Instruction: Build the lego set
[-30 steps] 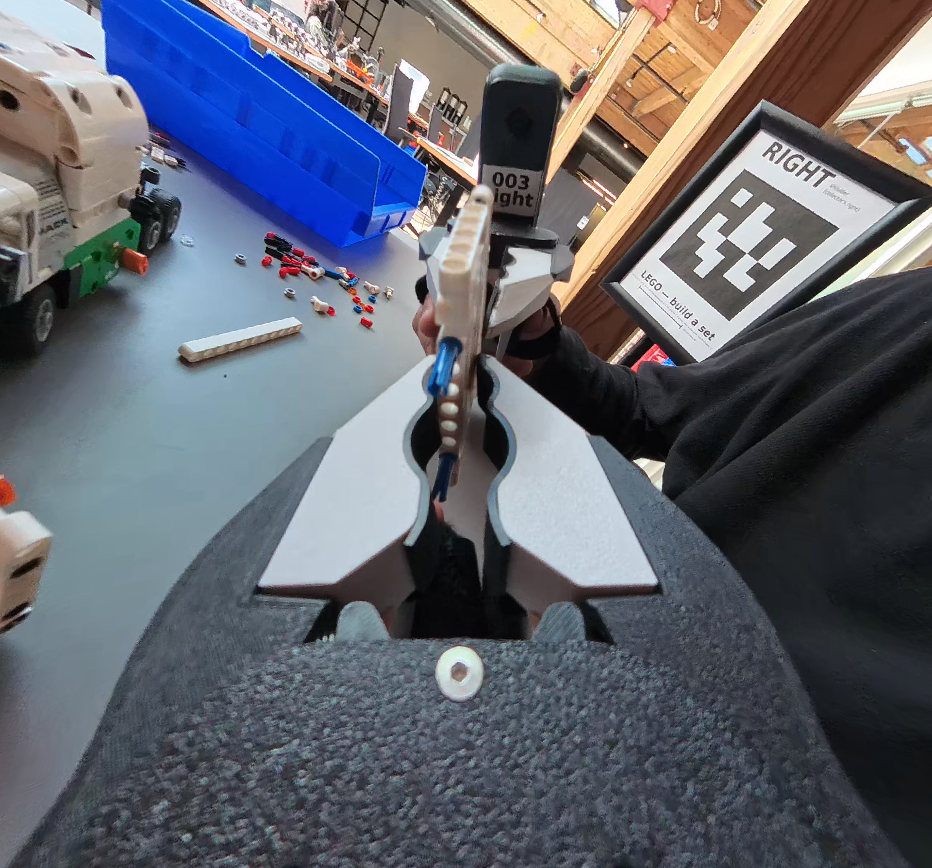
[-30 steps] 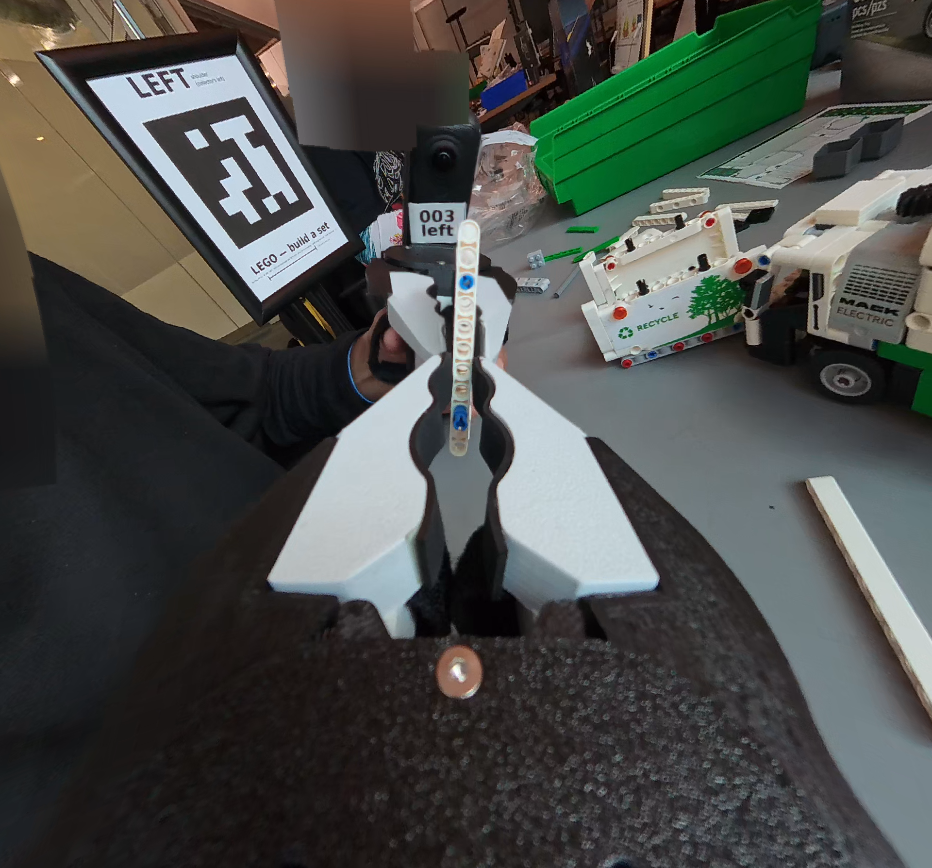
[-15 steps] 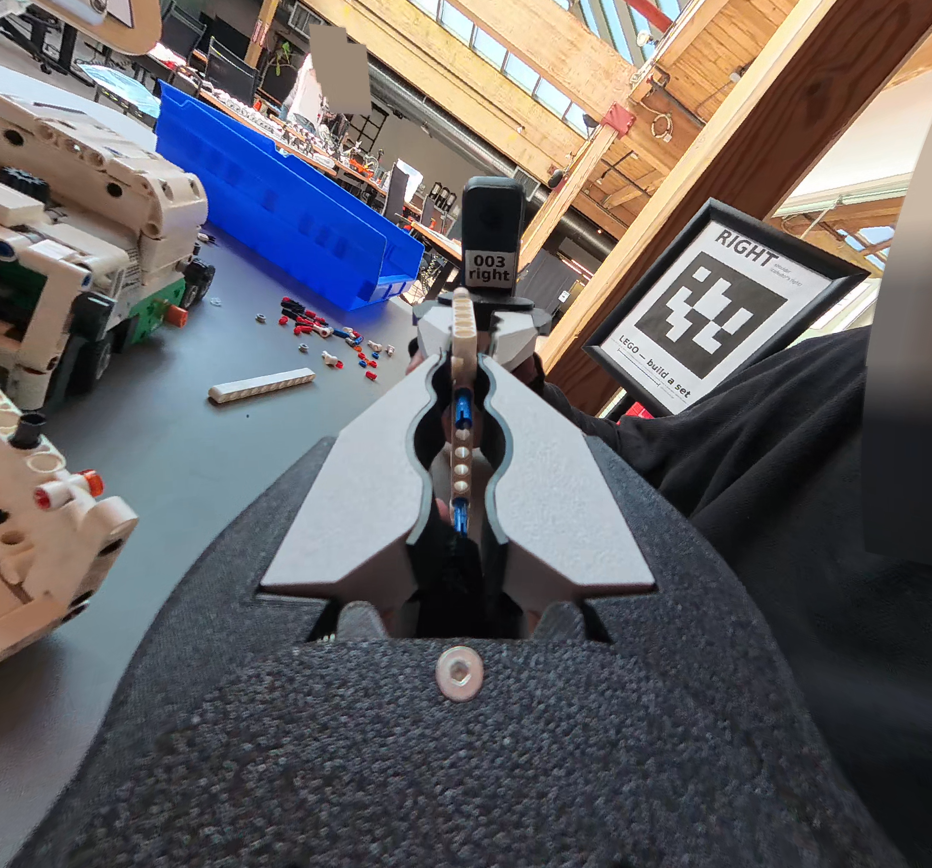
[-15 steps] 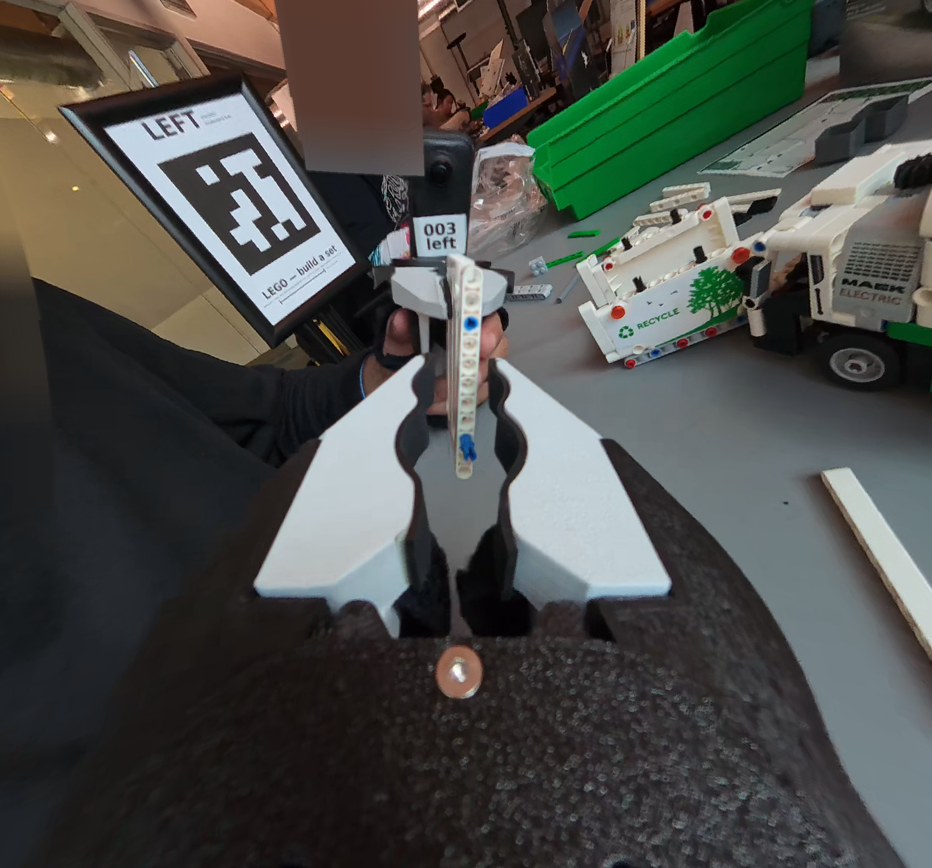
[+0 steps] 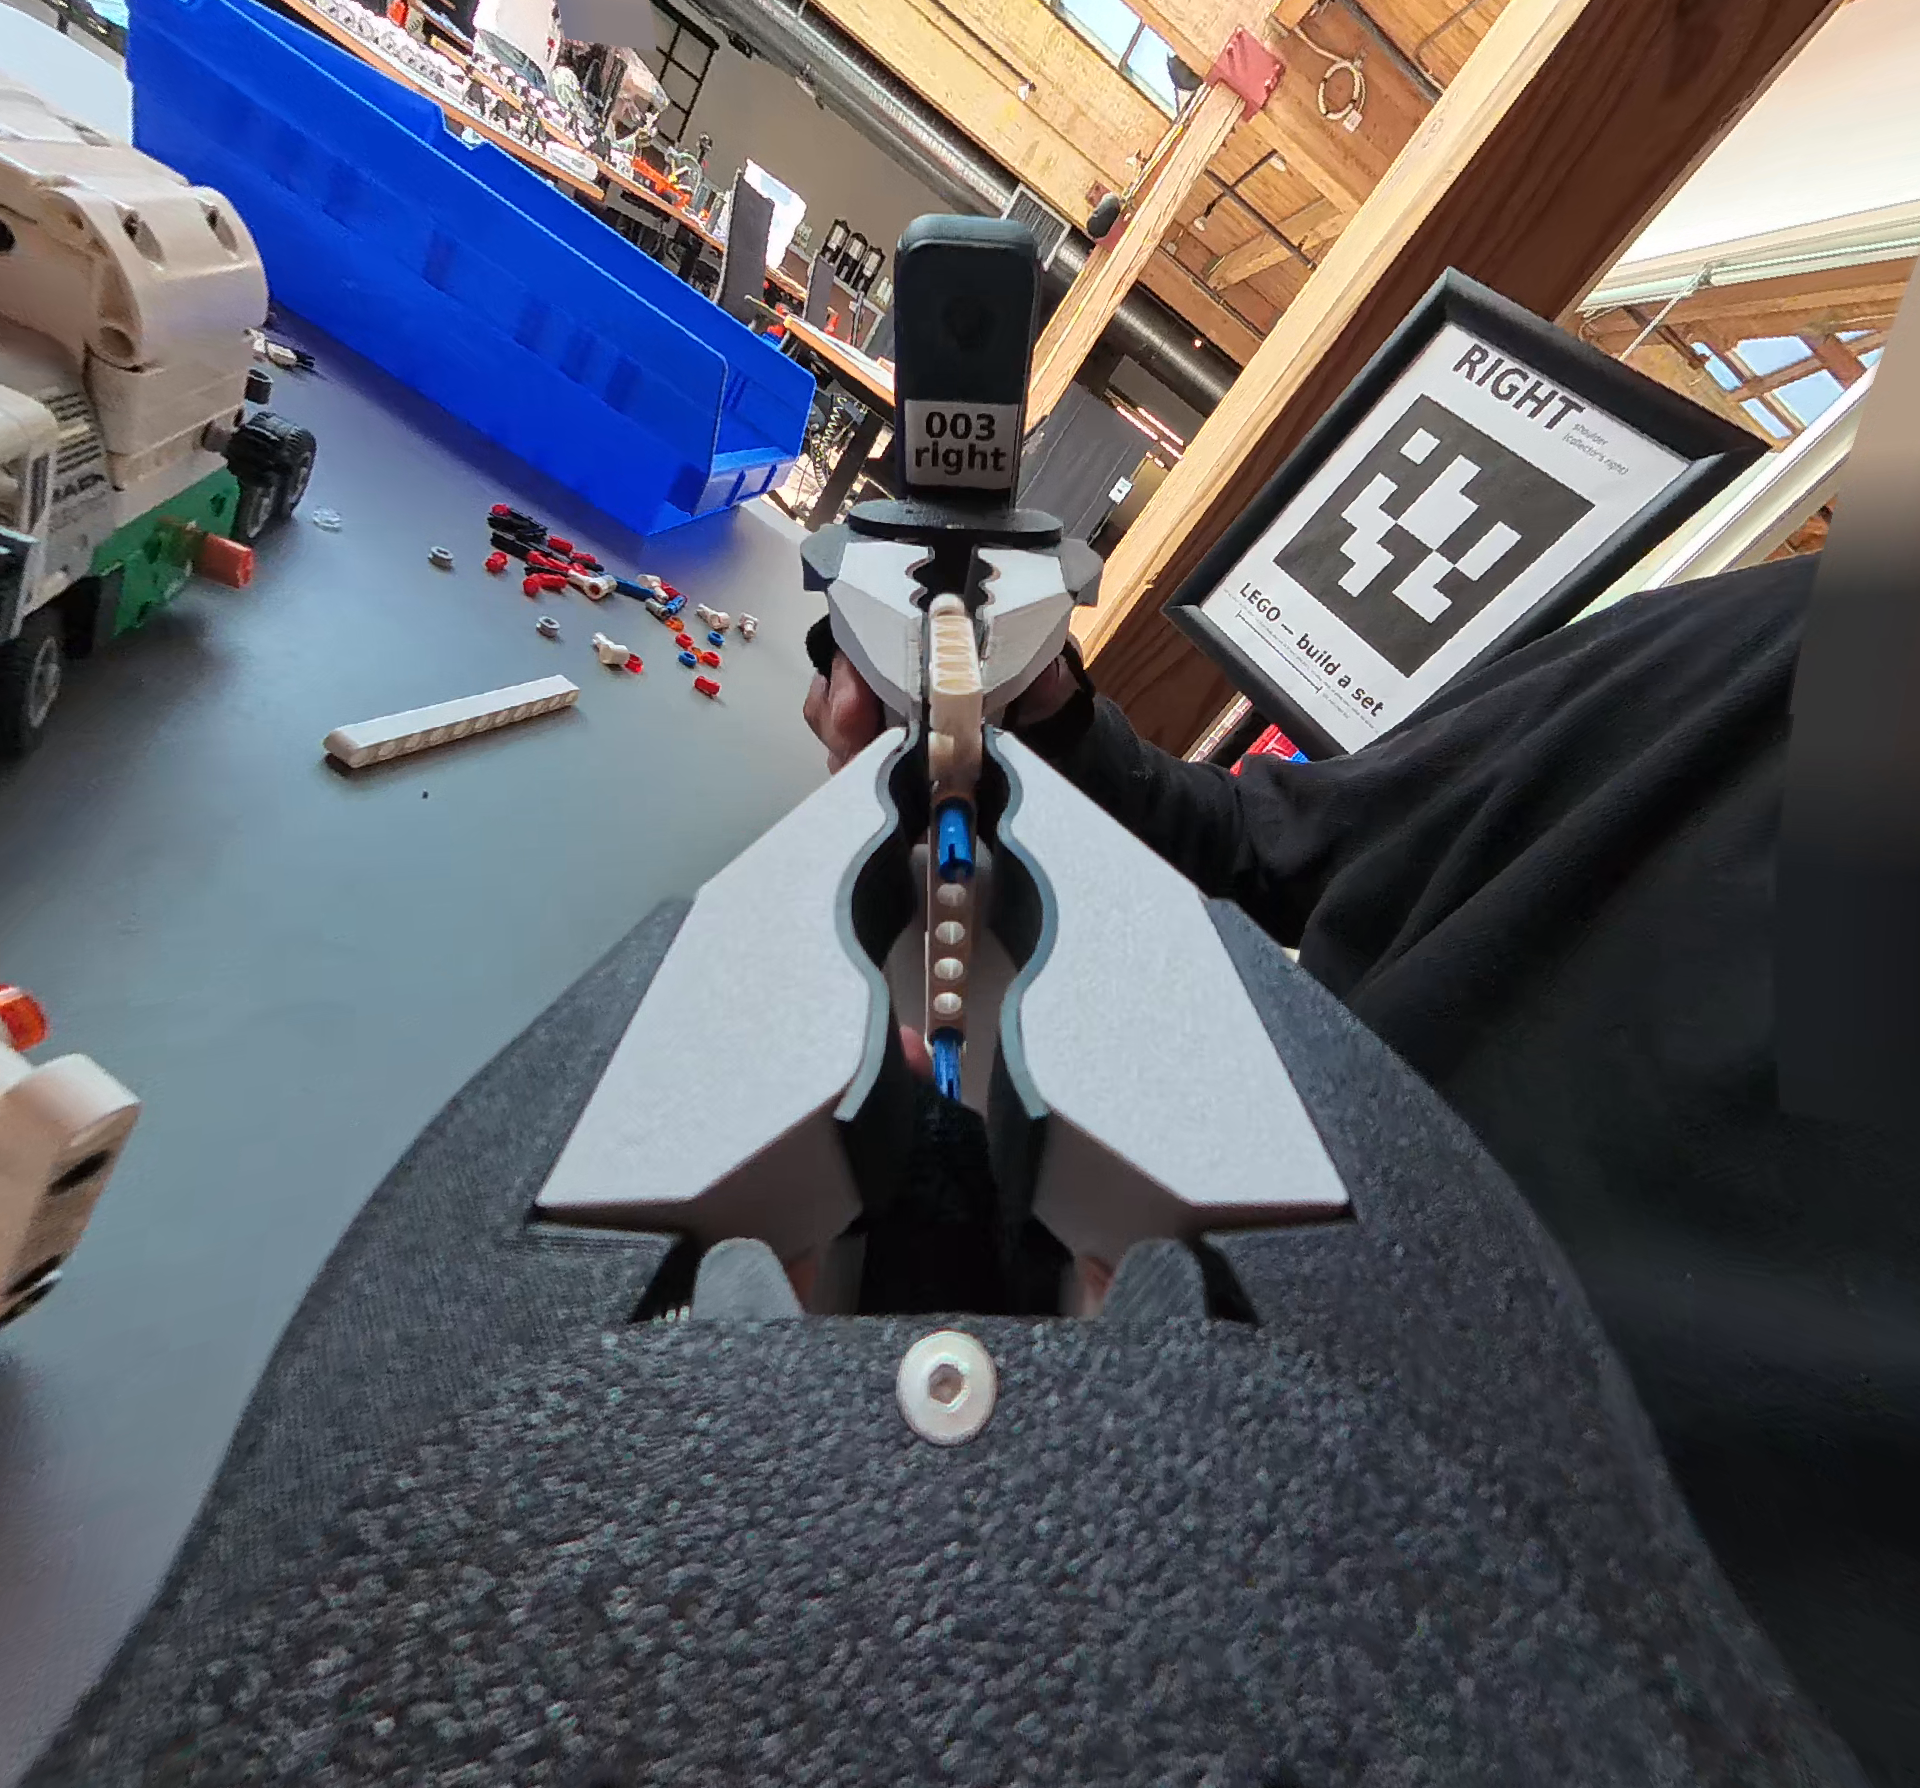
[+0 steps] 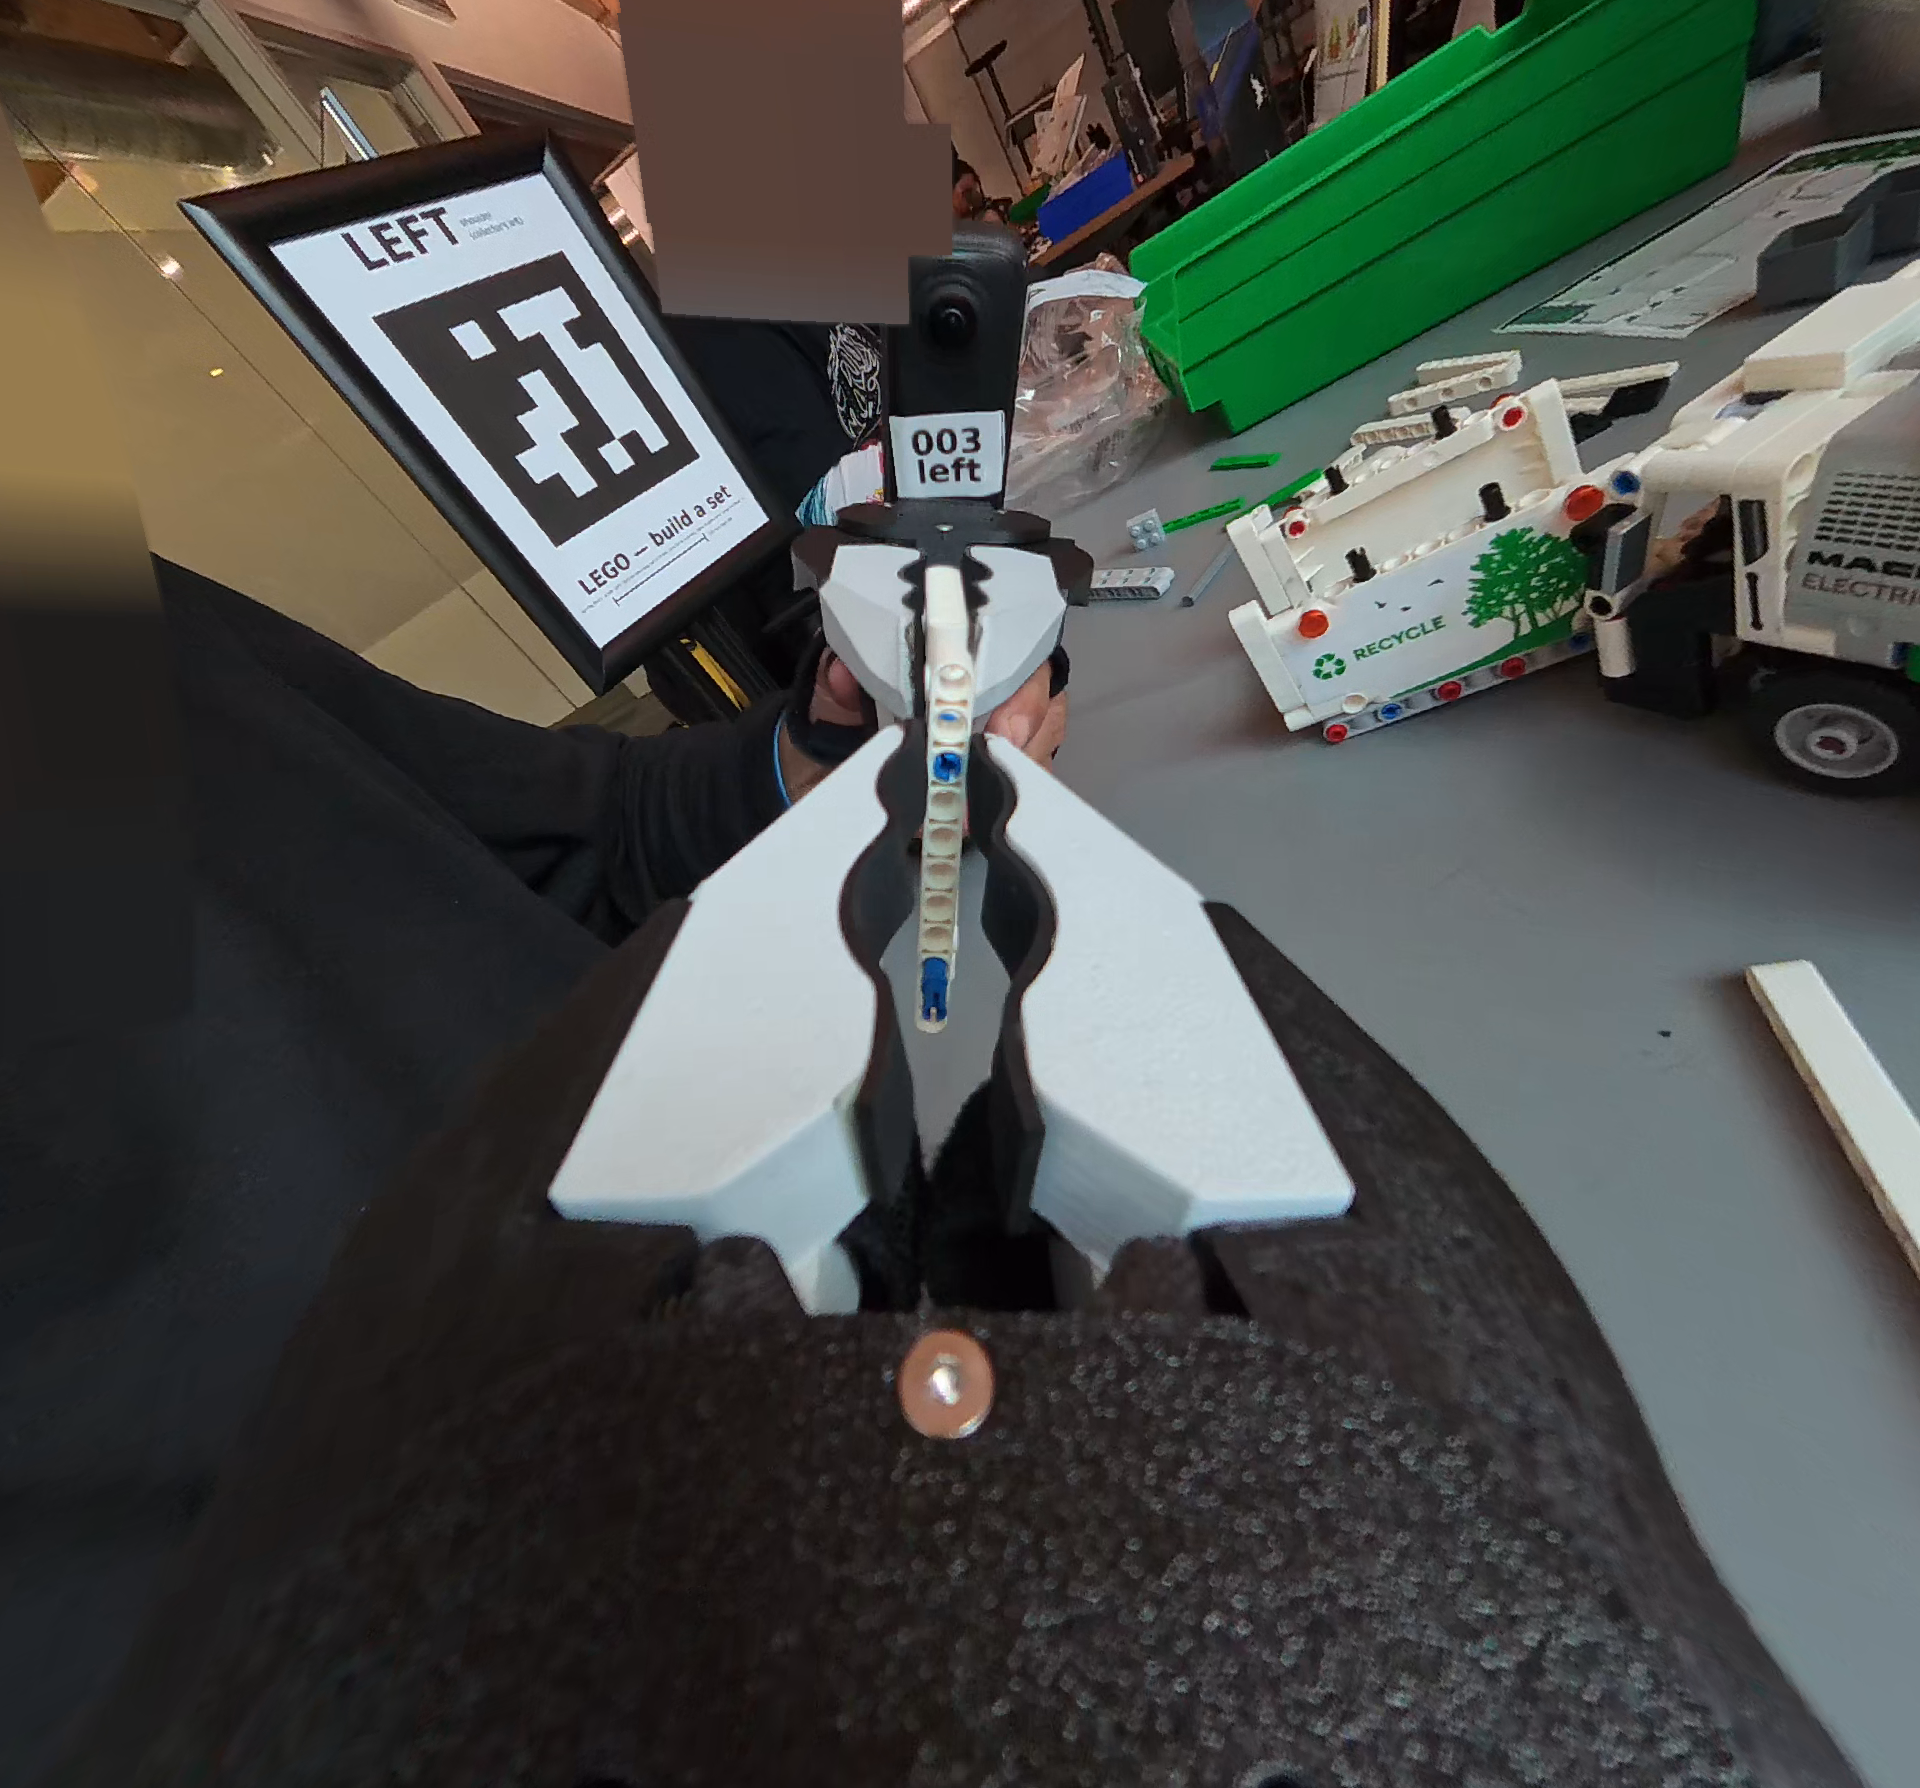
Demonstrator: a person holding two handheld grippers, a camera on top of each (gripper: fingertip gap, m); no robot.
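Observation:
A long white beam (image 5: 948, 938) with two blue pins (image 5: 951, 839) is held in the air between the two grippers, which face each other tip to tip. My left gripper (image 5: 951, 751) is closed on one stretch of it. The right gripper (image 5: 951, 600) shows beyond, with the beam's far end between its jaws. In the right wrist view, my right gripper (image 6: 940, 751) is closed narrowly around the beam (image 6: 940, 855). The beam's free end hangs in the wide part of the jaws. The left gripper (image 6: 945, 585) grips the other end.
A white and green truck (image 6: 1818, 491) and a white recycle body (image 6: 1434, 585) stand on the grey table (image 5: 312, 907). Loose red and blue pins (image 5: 613, 595) and a white beam (image 5: 452, 722) lie near a blue bin (image 5: 436, 284). There are also a green bin (image 6: 1455, 180) and a white strip (image 6: 1849, 1094). My left and right fingertips are right by each other. From either gripper's tips it is about 15 cm to the white recycle body (image 6: 1434, 585).
The right jaws, which stood wider half a second ago, have narrowed around the beam. The beam has straightened between the grippers. Both views have tilted and shifted.

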